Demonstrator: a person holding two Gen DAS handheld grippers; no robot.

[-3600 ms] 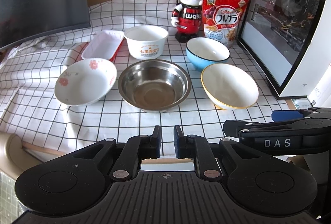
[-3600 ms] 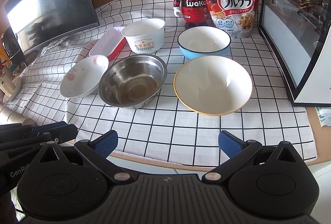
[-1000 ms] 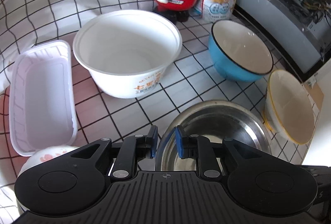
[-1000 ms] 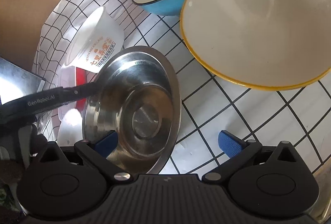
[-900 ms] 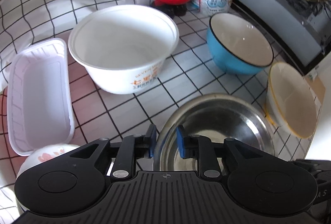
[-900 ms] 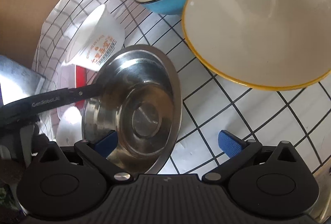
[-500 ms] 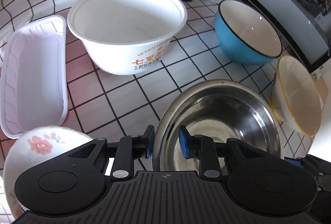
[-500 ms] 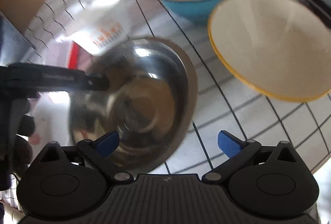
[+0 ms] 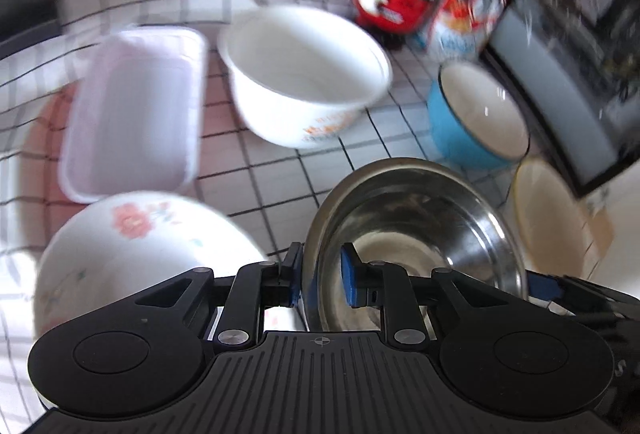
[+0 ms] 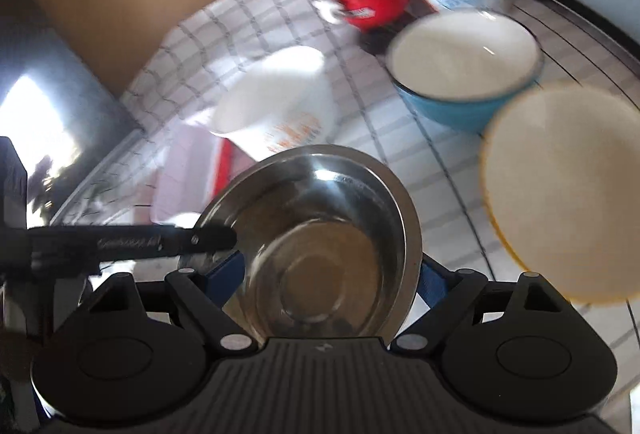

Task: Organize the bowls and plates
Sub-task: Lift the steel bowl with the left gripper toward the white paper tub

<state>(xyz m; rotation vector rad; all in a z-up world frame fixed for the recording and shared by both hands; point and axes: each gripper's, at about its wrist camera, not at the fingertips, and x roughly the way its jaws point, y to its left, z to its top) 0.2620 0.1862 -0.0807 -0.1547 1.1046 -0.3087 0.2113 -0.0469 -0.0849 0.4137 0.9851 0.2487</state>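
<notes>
Two hand-held grippers work the steel bowl (image 9: 416, 230) mid-desk: left hand-held gripper (image 9: 320, 274) clamps its rim; right hand-held gripper (image 10: 330, 276) has been closing around it. No stacking done yet.

Steel bowl (image 10: 320, 234) between right gripper (image 10: 326, 280) fingers, left gripper (image 10: 218, 248) pinching rim

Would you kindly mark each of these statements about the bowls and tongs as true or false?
1. The left tongs straddle the steel bowl's rim. True.
2. The blue bowl holds cereal. False: it is empty.
3. The right tongs stand wide on either side of the steel bowl. True.
4. The yellow-rimmed bowl is stacked inside the floral bowl. False: they sit apart, on opposite sides of the steel bowl.
</notes>
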